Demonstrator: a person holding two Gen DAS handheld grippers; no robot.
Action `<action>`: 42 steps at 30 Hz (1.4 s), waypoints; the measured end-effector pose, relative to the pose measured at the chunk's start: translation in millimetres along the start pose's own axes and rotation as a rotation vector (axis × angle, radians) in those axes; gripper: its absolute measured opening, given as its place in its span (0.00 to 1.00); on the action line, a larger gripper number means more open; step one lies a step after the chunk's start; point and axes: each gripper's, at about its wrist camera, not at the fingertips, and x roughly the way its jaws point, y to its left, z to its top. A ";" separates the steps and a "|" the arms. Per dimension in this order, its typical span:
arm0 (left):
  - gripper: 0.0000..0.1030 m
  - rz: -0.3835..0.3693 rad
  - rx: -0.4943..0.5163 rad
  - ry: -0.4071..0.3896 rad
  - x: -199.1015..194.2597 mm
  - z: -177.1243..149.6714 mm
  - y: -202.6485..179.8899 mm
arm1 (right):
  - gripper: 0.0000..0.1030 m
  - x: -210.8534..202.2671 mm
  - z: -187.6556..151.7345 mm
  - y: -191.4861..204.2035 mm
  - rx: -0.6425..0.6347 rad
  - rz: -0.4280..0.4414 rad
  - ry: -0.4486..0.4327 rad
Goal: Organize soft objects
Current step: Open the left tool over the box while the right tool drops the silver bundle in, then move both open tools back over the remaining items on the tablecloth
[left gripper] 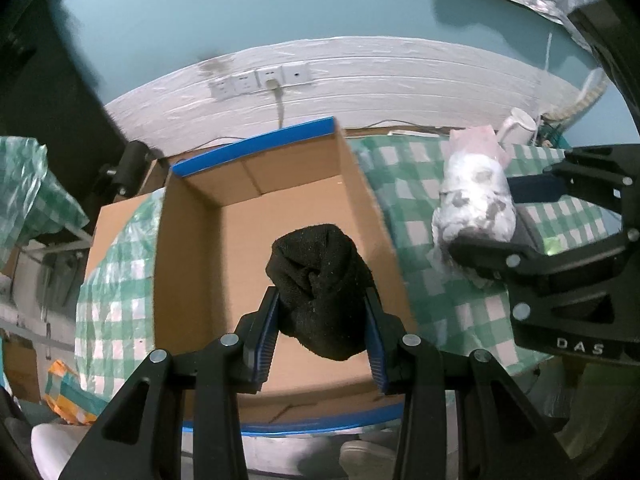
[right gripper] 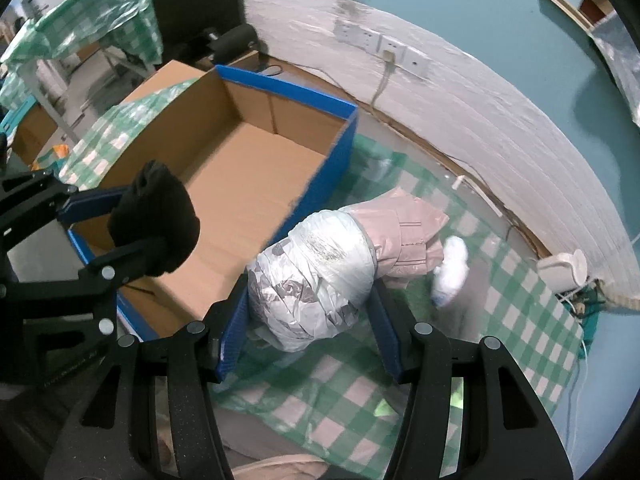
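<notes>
Gripping black sock (left gripper: 320,288), left claw (left gripper: 322,332); right claw (right gripper: 310,308) around wrapped bundle (right gripper: 312,276).

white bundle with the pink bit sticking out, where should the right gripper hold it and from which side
Grip the plump white wrapped middle of the white bundle, coming from its near end along its length, one finger on each long side. That is its fullest, roundest part; the pink end is loose and flat. The right gripper already straddles it there.

White letters "DAS" show on the black body of the right gripper (left gripper: 520,220), at four o'clock in the left wrist view.
</notes>
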 end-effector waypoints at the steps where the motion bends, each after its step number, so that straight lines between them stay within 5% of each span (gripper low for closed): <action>1: 0.39 0.005 -0.010 0.002 1.4 -0.6 5.6 | 0.55 1.1 1.7 2.8 -0.005 0.005 0.001; 20: 0.42 0.074 -0.115 0.050 19.8 -16.6 65.2 | 0.56 32.0 27.9 49.9 -0.062 0.064 0.025; 23: 0.47 0.094 -0.123 0.067 24.0 -17.9 69.9 | 0.63 33.8 29.9 53.8 -0.065 0.057 0.015; 25: 0.54 0.103 -0.123 0.071 25.2 -17.8 71.0 | 0.76 33.9 30.5 55.7 -0.075 0.044 0.013; 31: 0.67 0.126 -0.138 0.054 20.4 -15.4 75.5 | 0.77 30.9 30.5 53.0 -0.072 0.031 -0.006; 42: 0.69 0.103 -0.156 0.039 14.3 -11.6 73.2 | 0.77 23.0 25.1 35.7 -0.023 0.028 -0.018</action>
